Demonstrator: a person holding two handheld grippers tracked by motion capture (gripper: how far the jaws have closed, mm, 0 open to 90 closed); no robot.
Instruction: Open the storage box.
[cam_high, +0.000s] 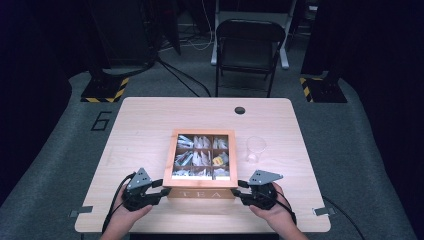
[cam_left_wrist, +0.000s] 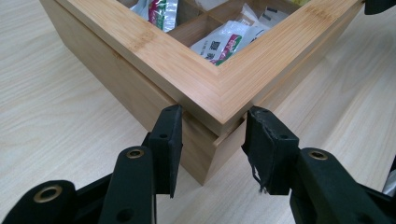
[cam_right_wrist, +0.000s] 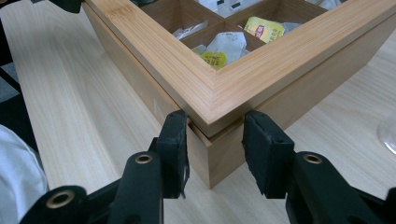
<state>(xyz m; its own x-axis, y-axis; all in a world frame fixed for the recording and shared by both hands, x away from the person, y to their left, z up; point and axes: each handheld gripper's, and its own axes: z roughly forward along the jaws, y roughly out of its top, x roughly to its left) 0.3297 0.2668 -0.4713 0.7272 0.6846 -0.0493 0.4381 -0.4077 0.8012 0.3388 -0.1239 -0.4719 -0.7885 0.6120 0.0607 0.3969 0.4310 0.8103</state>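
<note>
A: At the near edge of the bench (cam_high: 150, 115), left first: left hand-held gripper (cam_high: 161, 189) sits at the near-left corner of the wooden tea box (cam_high: 203, 193). Its own view has the corner wedged between the two black pads (cam_left_wrist: 168, 140); each pad lies against one box wall just under the lid frame. Clenched on that corner.

B: Box position?

A: Middle of the bench, toward the near edge, front face lettered "TEA" facing the person. Lid is a wood frame with a clear pane; tea bags (cam_high: 200, 155) visible in the compartments below, one yellow packet (cam_high: 218, 160) on the right side.

B: Right side?

A: Right hand-held gripper (cam_high: 239, 192) mirrors it at the near-right corner. In its view the pads (cam_right_wrist: 264, 149) straddle the corner under the lid edge, both appear pressed to the walls. Grasping the corner too.

B: Anything beside it?

A: Clear plastic cup (cam_high: 255, 148) upright, just right of the box, apart from it. Folding chair (cam_high: 248, 47) on the floor beyond the far edge.
</note>
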